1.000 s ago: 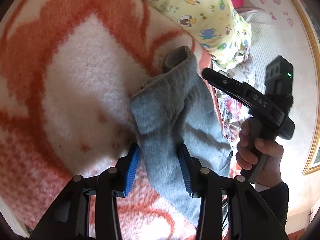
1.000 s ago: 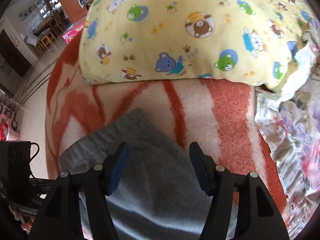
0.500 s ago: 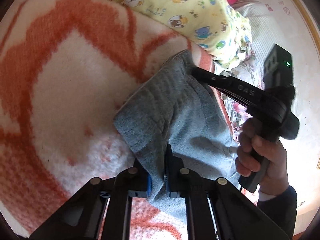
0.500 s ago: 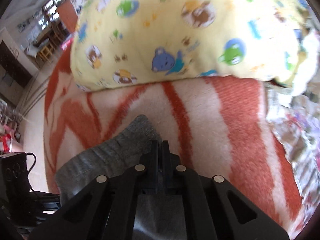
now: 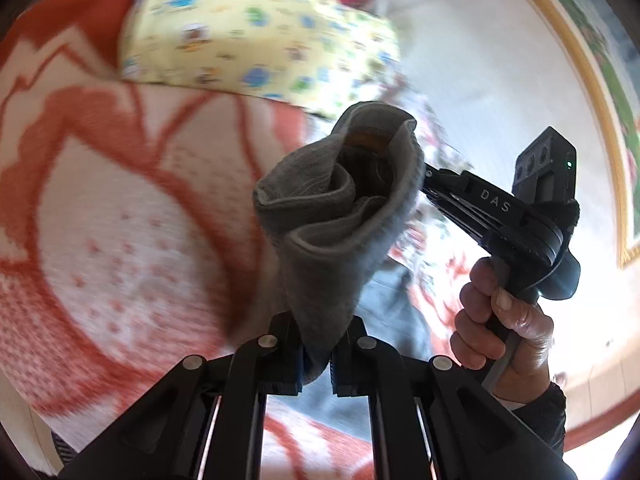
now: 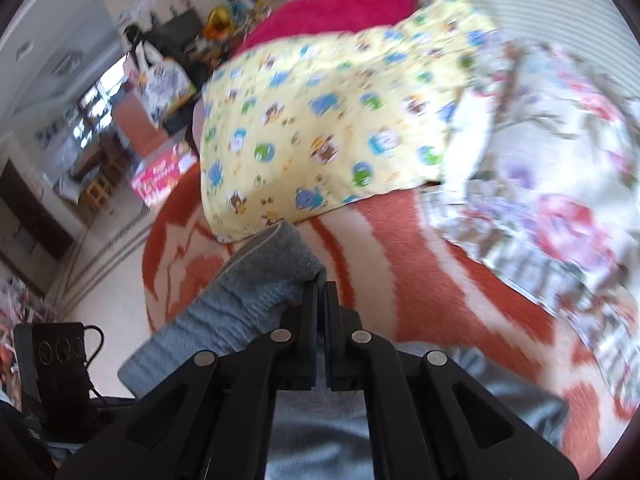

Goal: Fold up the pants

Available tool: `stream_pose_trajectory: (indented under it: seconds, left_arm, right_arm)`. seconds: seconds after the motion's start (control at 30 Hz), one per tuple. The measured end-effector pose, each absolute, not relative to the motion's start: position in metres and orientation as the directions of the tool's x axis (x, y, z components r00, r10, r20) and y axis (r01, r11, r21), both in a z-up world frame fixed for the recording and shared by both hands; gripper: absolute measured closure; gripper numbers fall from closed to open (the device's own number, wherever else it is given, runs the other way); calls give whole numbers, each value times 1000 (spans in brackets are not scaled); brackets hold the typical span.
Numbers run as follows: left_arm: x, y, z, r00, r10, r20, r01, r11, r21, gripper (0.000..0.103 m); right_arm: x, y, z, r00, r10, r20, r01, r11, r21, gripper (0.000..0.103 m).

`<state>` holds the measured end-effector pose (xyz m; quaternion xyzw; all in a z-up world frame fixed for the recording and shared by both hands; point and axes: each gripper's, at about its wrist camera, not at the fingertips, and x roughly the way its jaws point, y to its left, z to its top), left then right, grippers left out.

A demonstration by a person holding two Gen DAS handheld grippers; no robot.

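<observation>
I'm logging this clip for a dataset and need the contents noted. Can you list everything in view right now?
Pants: one, grey, lifted over the blanket, clamped by both grippers.
Blanket: one, orange and cream, spread beneath.
Pillow: one, yellow with cartoon bears, on the far end of the blanket.
Floral quilt: one, white with pink and purple flowers, right of the pillow.
Pink fabric: one, magenta, behind the pillow.
Pink box: one, on the floor at left.
Left gripper: black, fingers shut on the pants.
Right gripper: black, fingers shut on the pants.
Right hand: one, gripping the handle.
</observation>
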<state>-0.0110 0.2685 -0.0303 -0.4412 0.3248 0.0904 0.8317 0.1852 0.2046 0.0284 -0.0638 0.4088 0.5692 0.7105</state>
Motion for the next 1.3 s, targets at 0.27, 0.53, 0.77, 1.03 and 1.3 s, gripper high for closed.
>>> stream_pose_trajectory:
  seconds: [0.27, 0.53, 0.77, 1.03, 1.3]
  left_arm:
    - [7, 198, -11, 758, -240, -607, -318, 676, -664, 96]
    - [26, 140, 0, 717, -311, -623, -236, 734, -637, 96]
    - [35, 75, 6, 667, -386, -638, -128, 784, -608, 96]
    - [54, 6, -1, 607, -425, -671, -39, 828, -560, 96]
    - [71, -44, -15, 563, -410, -717, 16, 874, -486, 96]
  right_arm:
    - [189, 105, 49, 101, 800, -592, -791, 425, 440, 100]
    - [190, 14, 43, 173, 823, -540, -698, 490, 522, 100]
    - [187, -69, 36, 246, 832, -497, -620, 529, 579, 100]
    - [194, -158, 7, 332, 796, -506, -496, 604, 624, 100]
    - [198, -218, -32, 384, 795, -469, -369, 598, 712, 100]
